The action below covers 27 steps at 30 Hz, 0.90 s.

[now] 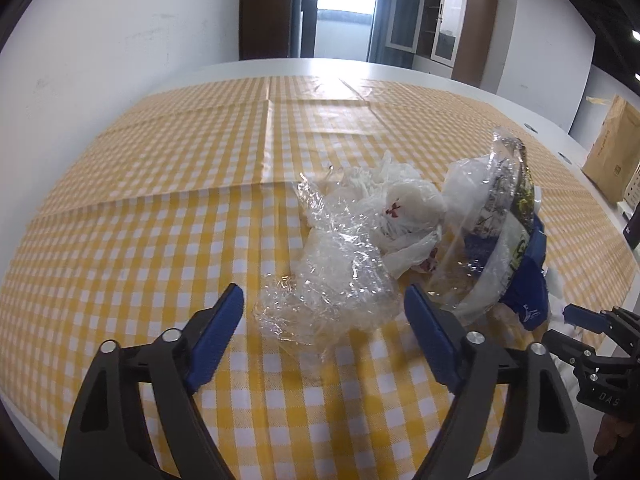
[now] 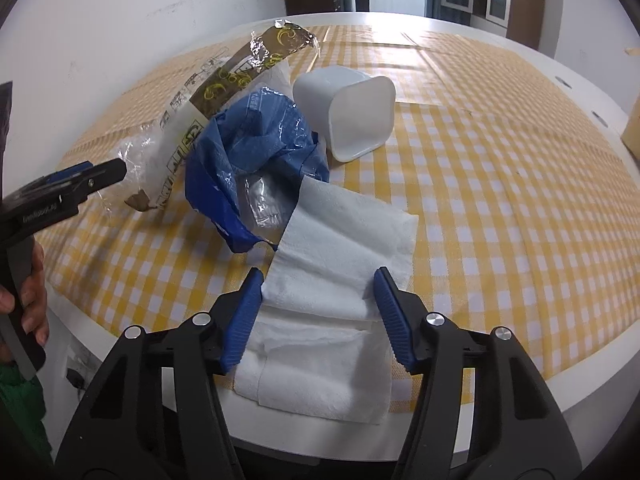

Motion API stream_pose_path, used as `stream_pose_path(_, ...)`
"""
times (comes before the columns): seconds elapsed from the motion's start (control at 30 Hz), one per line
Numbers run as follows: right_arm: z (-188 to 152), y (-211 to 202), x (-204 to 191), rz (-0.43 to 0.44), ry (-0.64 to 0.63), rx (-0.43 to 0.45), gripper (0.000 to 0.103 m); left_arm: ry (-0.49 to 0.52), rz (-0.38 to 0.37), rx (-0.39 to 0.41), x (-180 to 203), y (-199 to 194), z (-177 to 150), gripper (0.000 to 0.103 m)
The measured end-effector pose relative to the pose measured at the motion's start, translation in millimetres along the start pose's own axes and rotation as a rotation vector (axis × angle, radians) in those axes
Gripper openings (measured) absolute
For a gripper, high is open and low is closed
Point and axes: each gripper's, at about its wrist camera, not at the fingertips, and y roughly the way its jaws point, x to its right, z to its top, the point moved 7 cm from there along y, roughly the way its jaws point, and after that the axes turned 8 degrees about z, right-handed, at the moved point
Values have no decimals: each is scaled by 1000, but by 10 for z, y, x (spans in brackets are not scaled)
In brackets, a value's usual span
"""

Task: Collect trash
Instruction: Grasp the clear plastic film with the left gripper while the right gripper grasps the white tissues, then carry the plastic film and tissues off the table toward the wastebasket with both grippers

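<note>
On the yellow checked cloth (image 1: 160, 208), all the trash is still lying loose, so we think our job has only just begun; nothing is picked up yet, and we see no bin or bag to put it in. Low in the left view, our left gripper (image 1: 324, 312) has its jaws wide apart around the near end of a crumpled clear wrap (image 1: 332, 288), and the blue pads do not squeeze it. Low in the right view, our right gripper (image 2: 318, 296) has its jaws closer together with a white paper towel (image 2: 344, 240) between them; the pads sit right at its edges, but we cannot tell if they pinch it. Only the right view shows the white tub (image 2: 352, 116) tipped on its side in the upper middle. Only the left view shows the white tissue (image 1: 404, 208) behind the clear wrap. Both views show the blue wrapper (image 2: 256, 148).
</note>
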Motion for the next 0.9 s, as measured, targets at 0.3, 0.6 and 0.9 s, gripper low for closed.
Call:
stream_pose_path(0.3, -35, -20, -3, 22, 5, 23, 19, -5, -59, 73, 68, -86, -22, 64)
stream_pose_path(0.6, -102, -382, 21, 13, -20, 104, 13, -56, -20, 150, -11, -484, -45, 60)
stream_pose_path(0.9, -366, -747, -29, 23, -55, 170, 9, -112, -76, 176, -54, -859, -256, 59)
